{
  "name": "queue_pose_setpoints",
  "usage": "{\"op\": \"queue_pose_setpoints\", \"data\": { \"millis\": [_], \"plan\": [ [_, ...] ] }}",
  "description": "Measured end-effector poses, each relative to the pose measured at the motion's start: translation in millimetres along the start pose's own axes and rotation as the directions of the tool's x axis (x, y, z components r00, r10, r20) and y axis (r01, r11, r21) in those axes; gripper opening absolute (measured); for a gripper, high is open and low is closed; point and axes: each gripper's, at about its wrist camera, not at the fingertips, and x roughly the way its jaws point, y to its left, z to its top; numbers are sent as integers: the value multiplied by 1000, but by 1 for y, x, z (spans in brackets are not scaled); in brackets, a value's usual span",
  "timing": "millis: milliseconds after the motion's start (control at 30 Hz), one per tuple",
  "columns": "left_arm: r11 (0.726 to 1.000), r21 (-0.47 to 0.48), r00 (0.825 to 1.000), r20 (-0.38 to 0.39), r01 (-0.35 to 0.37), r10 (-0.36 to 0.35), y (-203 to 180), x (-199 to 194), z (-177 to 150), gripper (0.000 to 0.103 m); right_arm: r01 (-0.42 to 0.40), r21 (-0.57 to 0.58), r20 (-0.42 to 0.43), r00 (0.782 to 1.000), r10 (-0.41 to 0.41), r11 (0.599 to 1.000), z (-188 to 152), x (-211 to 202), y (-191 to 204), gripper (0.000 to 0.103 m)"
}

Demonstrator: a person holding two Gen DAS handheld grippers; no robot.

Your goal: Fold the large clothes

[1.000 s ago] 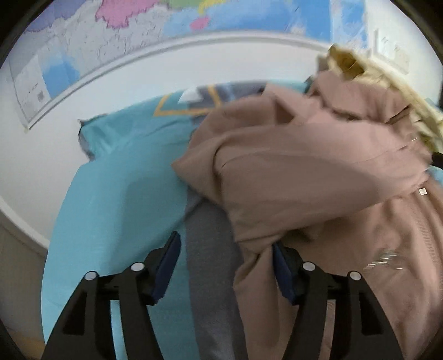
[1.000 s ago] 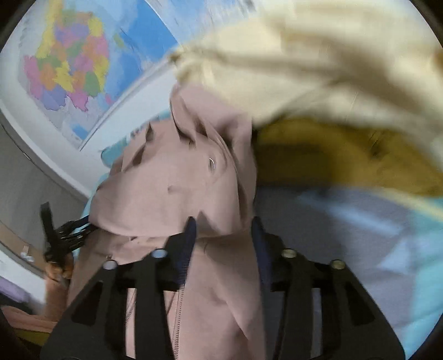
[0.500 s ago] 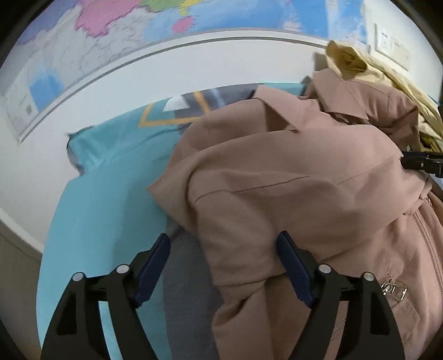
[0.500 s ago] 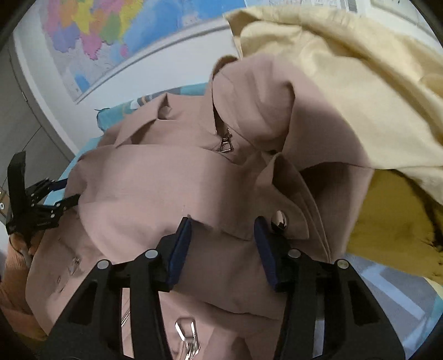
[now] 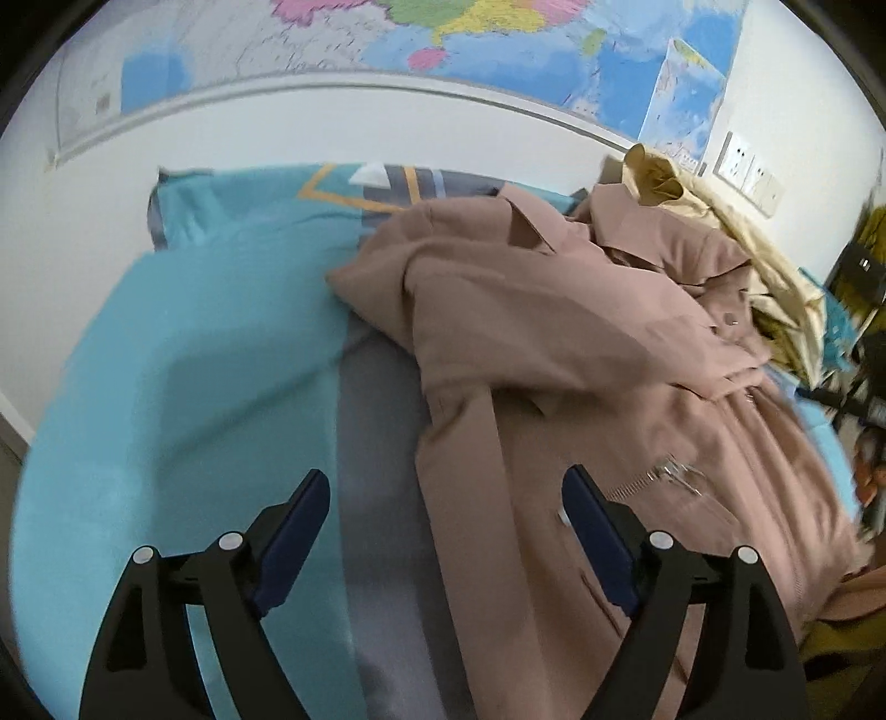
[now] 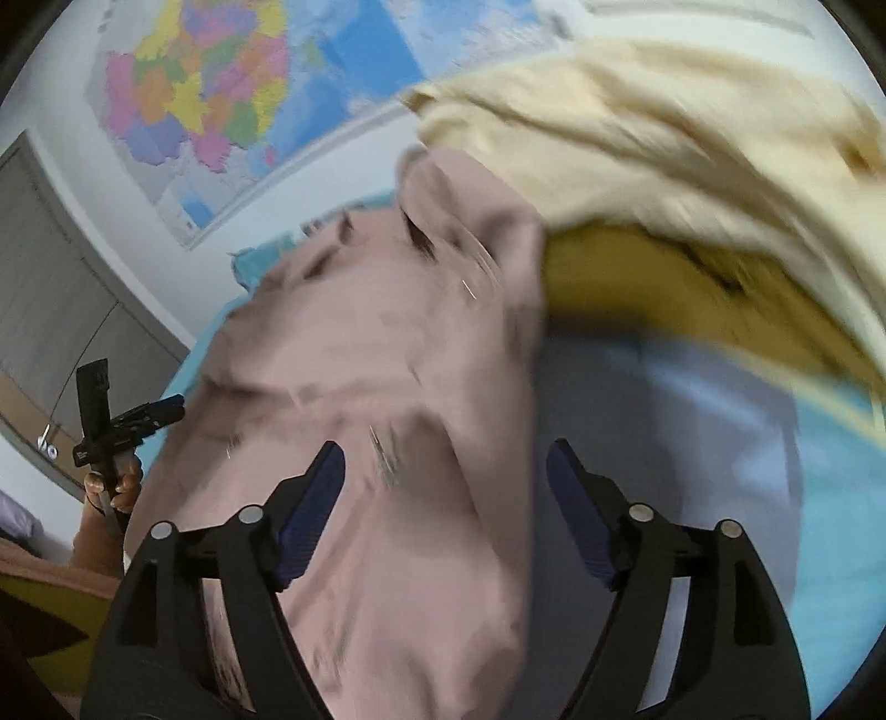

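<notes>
Two grippers, neither with hold of anything: left gripper (image 5: 446,518) with jaws wide and opening, poised over the near left edge of the dusty-pink zip-front jacket (image 5: 554,332), pads clear of the cloth; right gripper (image 6: 446,512) likewise opening, pink fabric below the gap but nothing pinched, though heavy blur in the right wrist view. Jacket heaped on the teal and grey patterned bedspread (image 5: 194,360), collar toward the wall, upper part doubled over the body in a loose, crooked lump, silver zip pull (image 5: 673,471) showing on the lower front. Against its far side, a rumpled cream and mustard garment (image 5: 736,232), unfolded. Judged from this: at most a rough first fold made, none of it squared; sleeves not tucked, edges not aligned, hem half not brought up. Probably left: smoothing, side folds, a final halving, then the cream piece. Colourful wall map (image 5: 470,33) above the bed; other hand (image 6: 111,487) visible far left in the right wrist view.
</notes>
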Motion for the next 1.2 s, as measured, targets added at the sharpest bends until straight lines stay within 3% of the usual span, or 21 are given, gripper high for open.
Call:
{"op": "queue_pose_setpoints", "data": {
  "millis": [167,500,700,800,933,1100,1200],
  "plan": [
    [997,-38,998,1,69,-69,0,-16,-22,83,-59,89,-54,996,64,994,-37,-9,-14,79],
    [981,-55,980,-68,184,-188,-17,-32,-69,88,-158,68,-80,983,163,985,-81,-27,-1,85],
    [969,-43,966,-81,242,-245,-31,-39,-84,95,-208,66,-82,974,213,976,-92,-28,7,87],
    [947,-43,940,-116,317,-320,-46,-38,-90,96,-245,68,-102,963,251,967,-94,-26,11,87],
    [950,38,942,-148,310,-302,-68,-39,-99,96,-273,54,-121,953,277,961,-98,-24,19,87],
    [908,-50,898,-133,416,-419,-71,-27,-94,96,-320,18,-118,940,319,947,-95,-11,33,87],
    [918,-43,907,-147,394,-396,-81,-19,-85,91,-360,16,-110,927,359,933,-92,-4,40,87]
  ]
}}
